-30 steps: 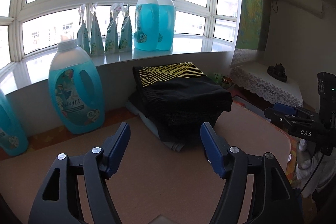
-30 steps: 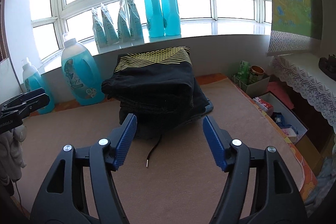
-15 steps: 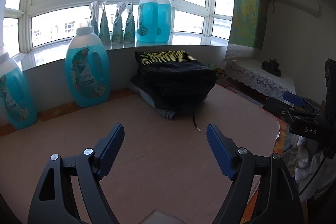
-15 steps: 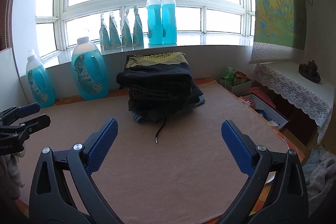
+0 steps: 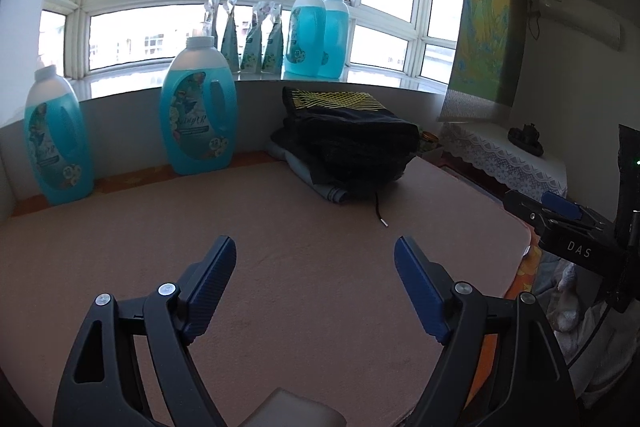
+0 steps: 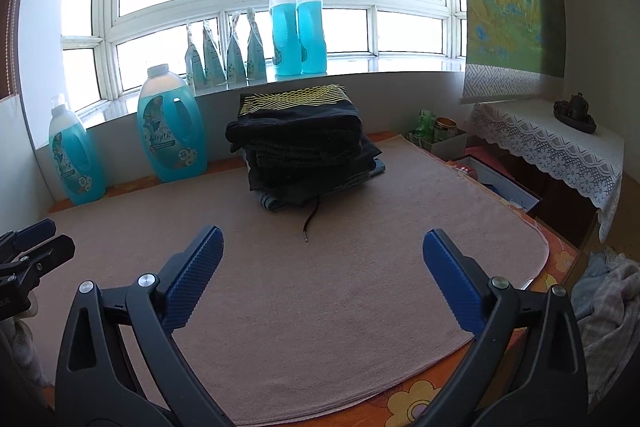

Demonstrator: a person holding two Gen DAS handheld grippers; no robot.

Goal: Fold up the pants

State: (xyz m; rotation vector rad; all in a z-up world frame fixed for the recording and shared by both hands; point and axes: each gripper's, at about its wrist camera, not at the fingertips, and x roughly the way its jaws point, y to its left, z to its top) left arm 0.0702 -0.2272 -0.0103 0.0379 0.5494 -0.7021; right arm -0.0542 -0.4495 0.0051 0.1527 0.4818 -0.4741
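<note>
Folded black pants with a yellow-patterned waistband top a stack of folded clothes at the far side of the pink mat; the stack also shows in the right wrist view. A black drawstring trails from it onto the mat. My left gripper is open and empty, well back from the stack. My right gripper is open and empty, also back from it. The right gripper shows at the right edge of the left wrist view; the left gripper shows at the left edge of the right wrist view.
Two large blue detergent bottles stand against the wall left of the stack. More bottles and pouches line the windowsill. The pink mat covers the table. A lace-covered side table and boxes stand at the right.
Both grippers have pulled back from the stack and opened wider. The stack now sits farther away, with the drawstring lying loose on the mat.
</note>
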